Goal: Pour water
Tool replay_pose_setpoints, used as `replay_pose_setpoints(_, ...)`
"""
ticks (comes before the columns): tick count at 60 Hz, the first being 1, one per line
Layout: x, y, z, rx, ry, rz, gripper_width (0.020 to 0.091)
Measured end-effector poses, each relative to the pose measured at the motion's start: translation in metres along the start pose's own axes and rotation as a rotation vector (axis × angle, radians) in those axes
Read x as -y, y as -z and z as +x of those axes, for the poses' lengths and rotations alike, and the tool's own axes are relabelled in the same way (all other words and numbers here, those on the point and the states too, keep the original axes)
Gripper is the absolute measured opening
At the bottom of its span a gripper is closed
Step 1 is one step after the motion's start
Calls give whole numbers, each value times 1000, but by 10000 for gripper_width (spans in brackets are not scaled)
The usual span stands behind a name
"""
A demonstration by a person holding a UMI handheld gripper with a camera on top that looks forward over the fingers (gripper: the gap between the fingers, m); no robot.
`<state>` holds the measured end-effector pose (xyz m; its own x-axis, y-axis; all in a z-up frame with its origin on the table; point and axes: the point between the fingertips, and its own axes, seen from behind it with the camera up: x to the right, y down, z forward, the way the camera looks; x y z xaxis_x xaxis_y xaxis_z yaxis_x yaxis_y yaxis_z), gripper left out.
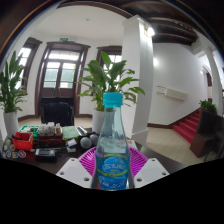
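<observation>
From the gripper view, you have a clear plastic water bottle (112,150) standing upright between the jaws, its blue cap (113,100) on and its blue label facing the camera. The magenta pads (88,158) show at either side of the bottle's lower body and seem to sit right against it, so I judge your gripper (112,168) to be clamped on the bottle, though the exact contact is hard to make out. The bottle hides whatever is below it, so you cannot tell whether it rests on anything or is lifted clear.

Beyond the bottle, to its left, a table (55,150) carries a clutter of small things: a red object (48,142) and some dark and pale items too small to name. A leafy potted plant (108,75) rises behind the bottle, another plant (10,85) stands at the far left, a door with glass panes (62,72) sits in the back wall, and a red staircase (188,125) climbs on the right past a white pillar (137,80).

As a judgement, you are at the carrying step, bottle in hand. No cup or glass is identifiable here, so your next move calls for finding the receiving vessel. The cap being on would block any pour until it is removed.
</observation>
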<state>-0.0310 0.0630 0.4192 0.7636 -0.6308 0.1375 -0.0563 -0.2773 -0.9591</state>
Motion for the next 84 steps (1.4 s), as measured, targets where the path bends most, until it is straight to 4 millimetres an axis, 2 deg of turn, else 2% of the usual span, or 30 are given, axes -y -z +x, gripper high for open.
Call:
replay_pose_setpoints(6,-17,-19,-12,31,2,-3,419)
replay_pose_setpoints(8,-30,-16,-10,38,8,-14,418)
replay_pose_setpoints(12,-22,-18,-10,42,-10,15,421)
replay_pose_setpoints(20,-28,-15,-3,37,-67,15,429)
replay_pose_setpoints(29,-29,-15,-2,50,-112,14,540)
replay_pose_setpoints(30,-29,-14,-2,55,-115,13,565)
replay_pose_setpoints(32,-29,-10,-3,82,-115,11,678)
replay_pose_setpoints(33,-28,-9,-6,97,-116,12,697)
replay_pose_setpoints(35,-29,-7,-12,125,-122,9,791)
replay_pose_setpoints(37,-27,-1,-15,151,-124,8,816)
replay_pose_setpoints(41,-28,9,-17,165,-114,5,821)
replay_pose_setpoints(46,-35,27,-8,141,-89,-24,837)
replay_pose_setpoints(52,-43,62,-3,143,-49,-58,837)
replay_pose_setpoints(53,-45,73,-2,146,-43,-65,839)
replay_pose_setpoints(59,-50,111,-9,203,-11,-103,843)
replay_pose_setpoints(60,-50,124,-11,214,-7,-104,844)
replay_pose_setpoints(65,-45,157,-19,266,10,-115,845)
replay_pose_setpoints(66,-42,159,-21,275,16,-115,845)
replay_pose_setpoints(67,-40,172,-21,282,19,-114,844)
replay_pose_setpoints(73,-28,202,-32,331,37,-120,845)
replay_pose_setpoints(74,-25,214,-34,342,36,-115,844)
replay_pose_setpoints(80,-9,244,-52,410,2,-82,844)
replay_pose_setpoints(81,-3,244,-54,424,-5,-80,842)
replay_pose_setpoints(82,-1,255,-56,434,-10,-78,843)
replay_pose_setpoints(84,2,264,-61,452,-11,-78,846)
